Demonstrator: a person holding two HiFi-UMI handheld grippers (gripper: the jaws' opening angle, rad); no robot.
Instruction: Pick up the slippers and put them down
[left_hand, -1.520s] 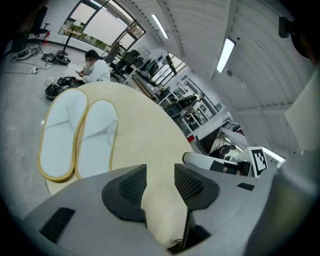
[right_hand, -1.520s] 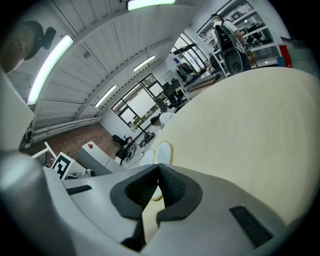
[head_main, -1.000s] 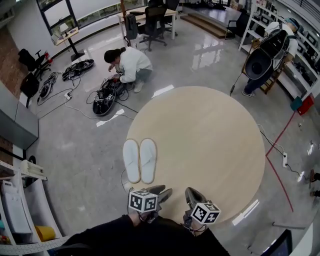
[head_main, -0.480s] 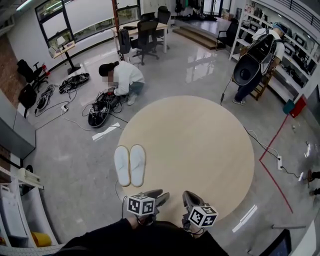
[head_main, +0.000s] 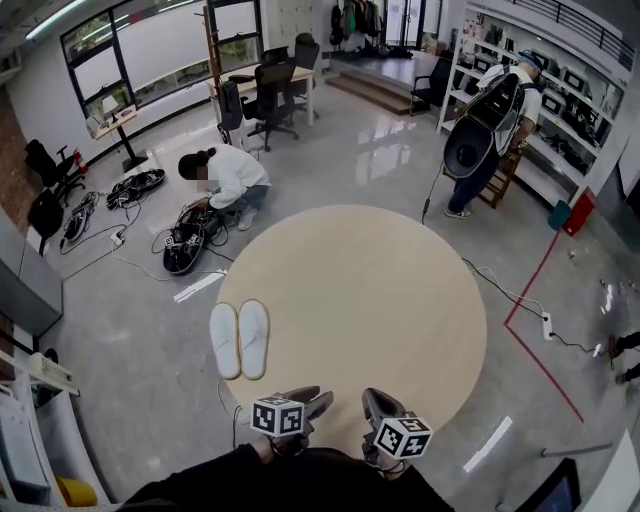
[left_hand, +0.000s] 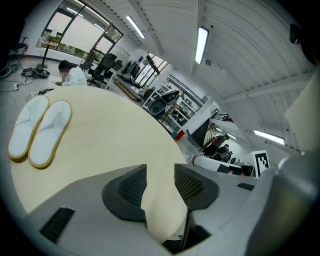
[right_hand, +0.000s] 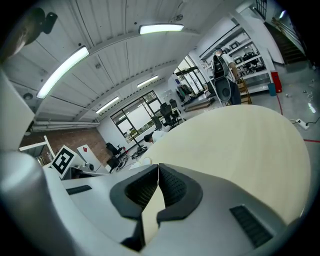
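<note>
Slippers (head_main: 240, 340) now lie farther ahead-left of the left gripper (head_main: 316, 398), jaws apart and empty; right gripper (head_main: 372, 398) closed.

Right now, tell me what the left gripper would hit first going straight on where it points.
The left gripper would probably meet bare tabletop; the slippers lie left of that line.

Left tongs (left_hand: 160, 169) gaping; right tongs (right_hand: 158, 168) pinched together (both side by side, near body).
</note>
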